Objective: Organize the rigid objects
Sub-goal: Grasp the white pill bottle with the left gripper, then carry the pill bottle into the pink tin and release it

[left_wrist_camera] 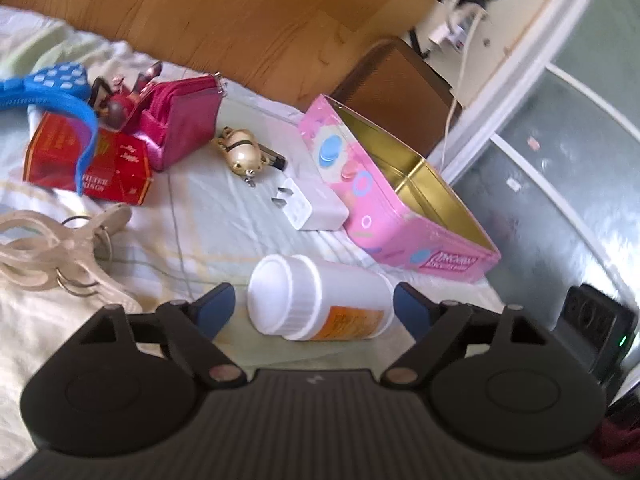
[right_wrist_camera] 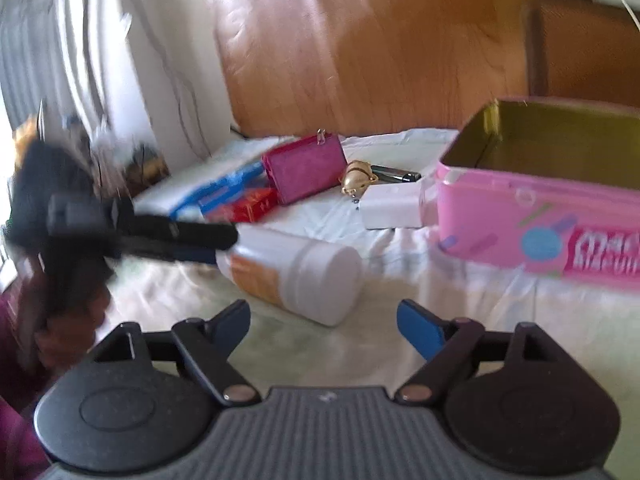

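— Where are you with the tidying?

— I'm at the pick-up step. My left gripper is spread wide around the white plastic pill bottle with the orange label, which lies on its side on the pale bedsheet; the pads aren't pressing it. My right gripper is open too, with nothing between its fingers.

— And where does the bottle go?

— I'd say into the open pink tin box with the gold lining, just beyond the bottle and apparently empty. Next I need to close squarely on the round body so it doesn't roll away, then lift it over the rim.
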The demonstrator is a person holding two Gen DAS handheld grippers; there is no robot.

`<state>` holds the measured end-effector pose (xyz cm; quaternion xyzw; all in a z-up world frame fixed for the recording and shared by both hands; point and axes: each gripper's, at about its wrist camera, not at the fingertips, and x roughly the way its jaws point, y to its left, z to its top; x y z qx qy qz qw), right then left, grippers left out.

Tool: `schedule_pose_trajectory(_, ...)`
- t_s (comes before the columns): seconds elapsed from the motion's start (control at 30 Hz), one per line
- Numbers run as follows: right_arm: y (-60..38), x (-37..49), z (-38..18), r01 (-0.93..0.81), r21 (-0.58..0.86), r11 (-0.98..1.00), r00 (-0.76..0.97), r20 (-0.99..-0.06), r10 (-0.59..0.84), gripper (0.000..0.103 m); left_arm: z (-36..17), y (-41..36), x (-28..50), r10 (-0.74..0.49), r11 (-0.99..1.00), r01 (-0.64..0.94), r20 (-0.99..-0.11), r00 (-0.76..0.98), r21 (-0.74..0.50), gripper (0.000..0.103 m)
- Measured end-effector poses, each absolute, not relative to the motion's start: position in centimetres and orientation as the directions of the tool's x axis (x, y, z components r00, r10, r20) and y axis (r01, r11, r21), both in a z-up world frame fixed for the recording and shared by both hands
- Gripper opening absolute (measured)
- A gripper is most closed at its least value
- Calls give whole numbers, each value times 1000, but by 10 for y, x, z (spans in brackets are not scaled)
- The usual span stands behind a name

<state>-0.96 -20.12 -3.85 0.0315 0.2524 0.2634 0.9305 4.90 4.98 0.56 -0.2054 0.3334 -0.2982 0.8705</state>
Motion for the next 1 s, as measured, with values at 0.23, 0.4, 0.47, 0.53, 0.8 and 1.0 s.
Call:
schedule_pose_trajectory(0.23, -172, 18, -44, -629, -18, 777, 672, -516, 531, 91, 9, 27, 76, -677, 731, 414, -508, 532, -542, 70)
schedule_pose_trajectory(0.4, -169, 26, -52, -671, -40, 740, 643, -528, 554, 56, 10, 16, 77, -689, 723, 434, -512, 513, -537, 65)
schedule_pose_trajectory(0.47, -173, 13, -48, -669, -43, 742, 657, -501, 563, 52, 18, 9, 76, -687, 726, 447, -511, 517, -523, 65)
schedule_pose_trajectory(0.53, -172, 0, -34, -637, -129, 760, 716, -463, 522, 52, 32, 0, 77, -694, 719, 483, -494, 523, -499, 65)
schedule_pose_trajectory(0.8, -227, 0, 22, -458, -281, 844, 876, -306, 374, 52, 87, -67, 112, -749, 663, 636, -373, 548, -396, 66)
schedule_pose_trajectory(1.0, -265, 35, 21, -355, -296, 887, 908, -333, 253, 52, 78, -126, 154, -730, 681, 637, -394, 558, -361, 69)
